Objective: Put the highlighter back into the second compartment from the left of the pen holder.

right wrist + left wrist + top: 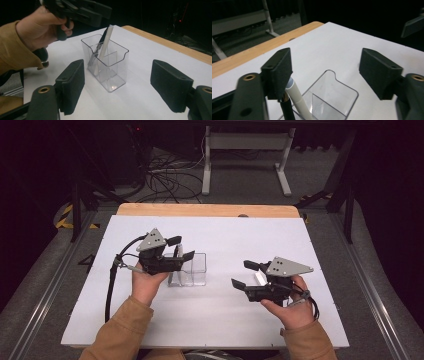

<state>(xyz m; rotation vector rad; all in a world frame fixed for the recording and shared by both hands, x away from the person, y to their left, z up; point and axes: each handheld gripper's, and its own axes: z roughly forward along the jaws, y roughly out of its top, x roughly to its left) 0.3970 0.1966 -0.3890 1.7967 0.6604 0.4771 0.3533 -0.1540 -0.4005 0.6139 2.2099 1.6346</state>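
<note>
Left tool [181, 251] released, jaws wide above the clear plastic holder [192, 269] containing a white pen [103, 50]; right tool [246, 275] released, empty, on the white tabletop [225, 315].

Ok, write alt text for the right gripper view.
A clear plastic holder stands on a white table, with a white pen and a black pen leaning inside. The left gripper hovers open above them, between the right gripper's open fingers.

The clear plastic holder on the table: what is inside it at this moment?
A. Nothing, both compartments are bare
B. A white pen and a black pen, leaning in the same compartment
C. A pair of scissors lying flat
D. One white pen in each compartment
B: in the right gripper view the white pen and the black pen lean together in one compartment of the clear holder, behind its divider.
</note>
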